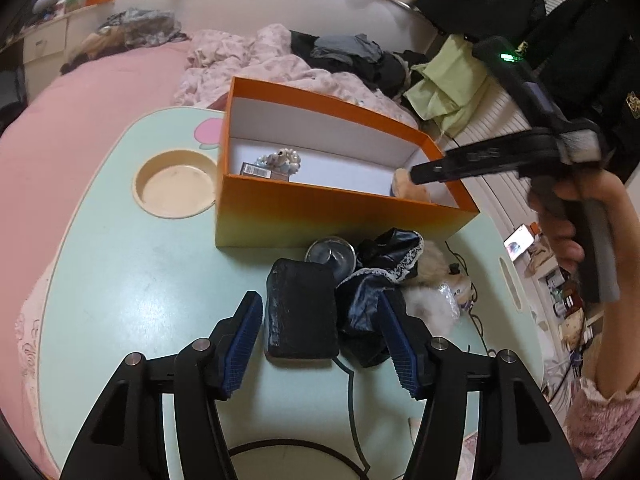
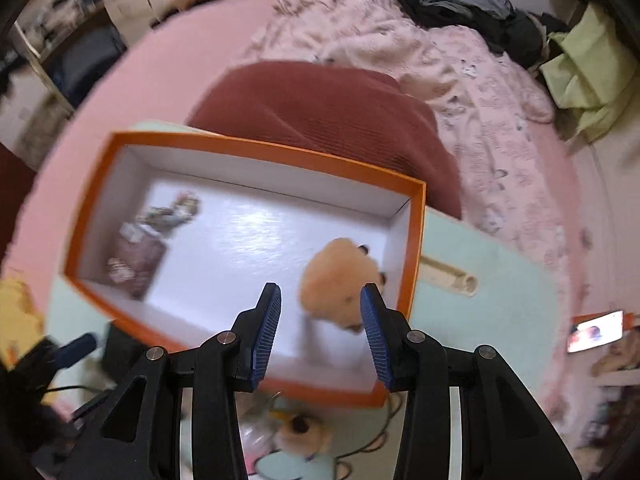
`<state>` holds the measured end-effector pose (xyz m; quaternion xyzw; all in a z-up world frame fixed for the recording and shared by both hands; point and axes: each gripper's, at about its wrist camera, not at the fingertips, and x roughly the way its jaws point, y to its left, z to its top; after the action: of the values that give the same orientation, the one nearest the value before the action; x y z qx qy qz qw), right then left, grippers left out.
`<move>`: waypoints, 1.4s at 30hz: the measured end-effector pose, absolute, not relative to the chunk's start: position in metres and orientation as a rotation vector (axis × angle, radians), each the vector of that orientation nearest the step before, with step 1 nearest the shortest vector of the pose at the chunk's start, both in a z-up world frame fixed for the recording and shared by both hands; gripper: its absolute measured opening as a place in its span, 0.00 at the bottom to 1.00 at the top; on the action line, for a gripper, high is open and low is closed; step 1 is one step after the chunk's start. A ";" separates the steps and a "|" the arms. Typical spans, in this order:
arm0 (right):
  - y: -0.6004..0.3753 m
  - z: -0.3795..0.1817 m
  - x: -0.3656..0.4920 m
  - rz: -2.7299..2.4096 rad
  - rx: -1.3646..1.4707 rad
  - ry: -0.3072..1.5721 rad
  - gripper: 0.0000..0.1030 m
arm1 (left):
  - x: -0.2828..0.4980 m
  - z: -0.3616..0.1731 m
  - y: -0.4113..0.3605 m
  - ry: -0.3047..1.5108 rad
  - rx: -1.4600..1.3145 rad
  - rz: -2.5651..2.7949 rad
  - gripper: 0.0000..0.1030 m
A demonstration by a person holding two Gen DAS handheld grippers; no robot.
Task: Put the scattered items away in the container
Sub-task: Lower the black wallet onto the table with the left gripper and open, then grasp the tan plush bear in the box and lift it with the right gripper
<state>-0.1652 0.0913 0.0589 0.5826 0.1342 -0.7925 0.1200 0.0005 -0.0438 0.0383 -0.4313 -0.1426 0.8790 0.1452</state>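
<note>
1. Left tongs [image 1: 318, 332] stand open around a black pouch [image 1: 301, 314] on the table [image 1: 120, 280].
2. Right tongs [image 2: 320, 336], parted and empty, hover over the orange box [image 2: 248, 148], a plush toy [image 2: 340, 280] inside.

Black pouch [image 1: 301, 314] lies between left gripper's [image 1: 316, 338] parted jaws.

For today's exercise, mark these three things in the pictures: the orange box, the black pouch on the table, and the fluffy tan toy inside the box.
orange box [image 1: 320, 216], left wrist view, on its near outer wall.
black pouch [image 1: 302, 312], left wrist view, on the middle of its top face.
fluffy tan toy [image 2: 336, 280], right wrist view, on its furry body.
</note>
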 end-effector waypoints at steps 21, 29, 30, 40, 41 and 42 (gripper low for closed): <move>0.113 0.101 -0.135 -2.446 1.378 0.199 0.30 | 0.005 0.039 -0.048 -0.360 -1.226 2.584 0.57; 0.132 0.103 -0.064 -2.227 1.257 -0.093 0.32 | 0.002 0.040 -0.055 -0.393 -1.250 2.584 0.57; 0.133 0.097 -0.058 -2.217 1.260 -0.097 0.32 | 0.001 0.041 -0.055 -0.395 -1.254 2.586 0.57; 0.143 0.044 -0.058 -2.306 1.391 -0.123 0.38 | -0.030 0.093 -0.039 -0.253 -1.237 2.596 0.57; 0.146 0.043 -0.059 -2.322 1.391 -0.128 0.38 | -0.036 0.098 -0.037 -0.235 -1.246 2.601 0.57; 0.149 0.045 -0.057 -2.360 1.370 -0.130 0.38 | -0.045 0.102 -0.036 -0.218 -1.257 2.606 0.57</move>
<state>-0.0569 0.1493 0.0447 0.4912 -0.0467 -0.8457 0.2034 -0.0446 -0.0361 0.1023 -0.4299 -0.0747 0.8918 0.1196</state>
